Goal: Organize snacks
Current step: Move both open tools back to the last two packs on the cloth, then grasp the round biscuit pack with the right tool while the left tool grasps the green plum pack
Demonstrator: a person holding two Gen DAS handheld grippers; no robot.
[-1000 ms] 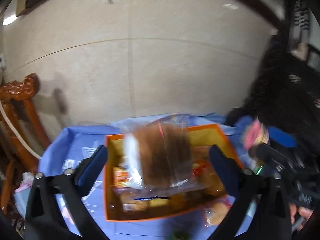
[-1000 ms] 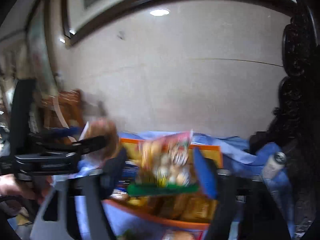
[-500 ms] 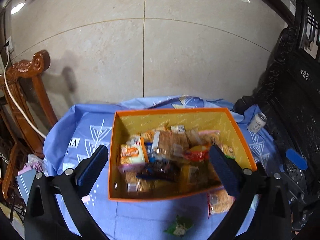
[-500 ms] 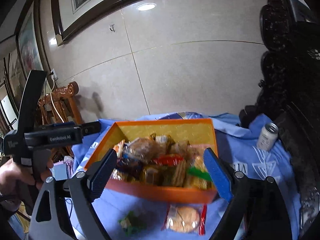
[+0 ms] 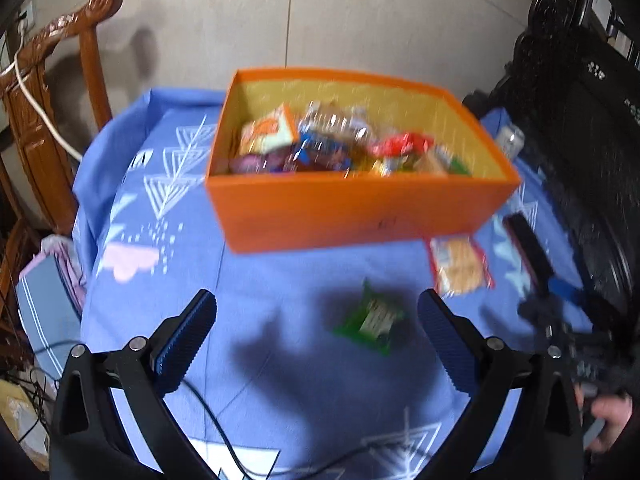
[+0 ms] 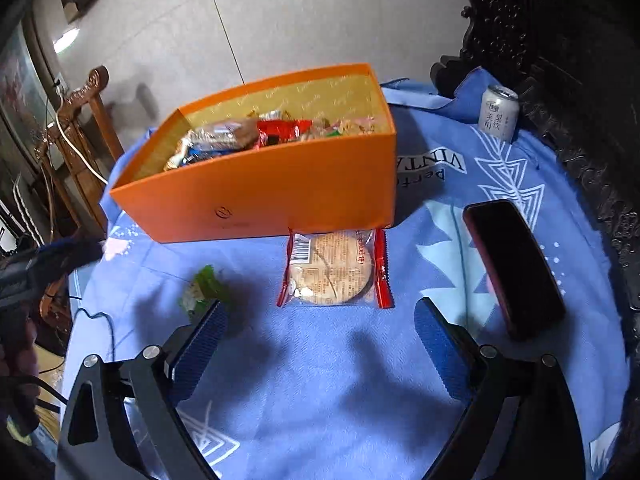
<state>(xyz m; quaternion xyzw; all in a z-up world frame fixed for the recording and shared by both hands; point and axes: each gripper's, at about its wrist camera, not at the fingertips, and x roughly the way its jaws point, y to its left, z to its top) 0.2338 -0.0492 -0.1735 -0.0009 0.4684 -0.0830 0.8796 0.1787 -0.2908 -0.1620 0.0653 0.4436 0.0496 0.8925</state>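
While both tongs are hanging empty over the blue cloth [image 6: 320,380], the whole thing is coming down to where the two leftover snacks are sitting relative to the orange box [image 6: 280,196].

So the box is already packed with wrappers, and only two items are lying outside it. The round biscuit pack [image 6: 330,268] is lying flat right against the box's near wall, towards its right-hand end, with its red crimped ends running away from the box, so its long axis is pointing roughly at the right gripper [image 6: 320,320]. That gripper is sitting almost dead in line with it, jaws spread wide with nothing between them; they've just been opening. I'd say it's the nearer one and only needs to push straight ahead to straddle the pack across its narrow width.

The small green packet [image 5: 370,318] is lying a bit further out from the box, towards its middle, and it's crumpled. The left gripper [image 5: 318,310] is also gaping wide and empty, with the packet sitting ahead between its finger lines, closer to the right finger. That view's smeared, so its exact lie is probably a guess.

A dark phone [image 6: 514,268] and a can [image 6: 498,114] are sitting off the box's right end, clear of both paths.
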